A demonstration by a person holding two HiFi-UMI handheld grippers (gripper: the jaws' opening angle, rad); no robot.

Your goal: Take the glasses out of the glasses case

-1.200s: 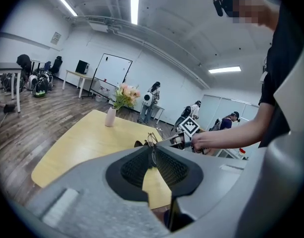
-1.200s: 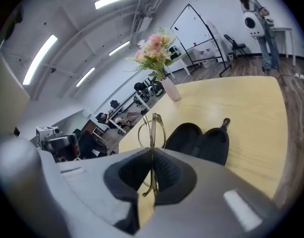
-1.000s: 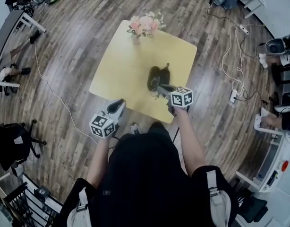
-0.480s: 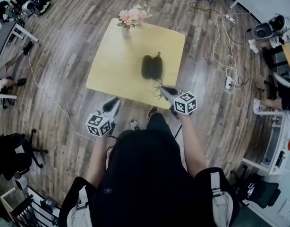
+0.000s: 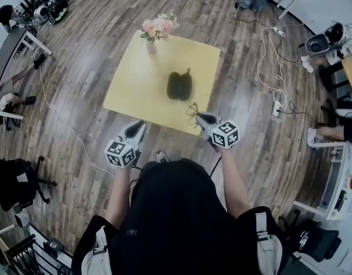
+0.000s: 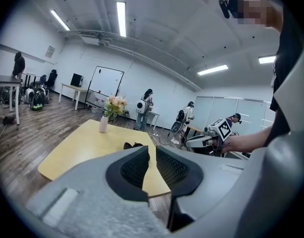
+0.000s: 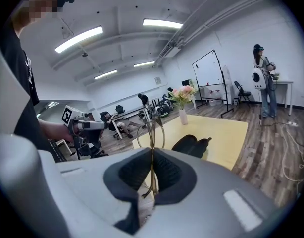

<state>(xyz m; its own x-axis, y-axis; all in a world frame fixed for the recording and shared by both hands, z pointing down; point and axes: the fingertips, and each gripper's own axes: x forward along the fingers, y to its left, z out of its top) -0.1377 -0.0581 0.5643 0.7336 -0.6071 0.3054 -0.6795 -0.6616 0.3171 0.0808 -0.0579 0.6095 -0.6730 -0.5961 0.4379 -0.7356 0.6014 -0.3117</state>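
Your table (image 5: pixel 136 90) is a square yellow top on a dark plank floor (image 5: pixel 78 67). A vase of pink flowers (image 5: pixel 156 30) stands at its far corner. The dark glasses case (image 5: pixel 179 85) lies open near the middle of the top. White cables (image 5: pixel 273 56) trail over the floor to your right, and desks and chairs line the room's edges. Long ceiling lights (image 6: pixel 121 19) run overhead, and a whiteboard (image 6: pixel 106 86) stands by the far wall.

Your right gripper (image 5: pixel 195 117) is clamped on the thin-rimmed glasses (image 7: pixel 152 133), holding them by the table's near edge, apart from the case. Your left gripper (image 5: pixel 140 126) hangs off the near edge with a narrow slit between its jaws and nothing in it.

Each gripper's cube carries black-and-white square markers. A small wall sign (image 6: pixel 49 51) is too small to read.
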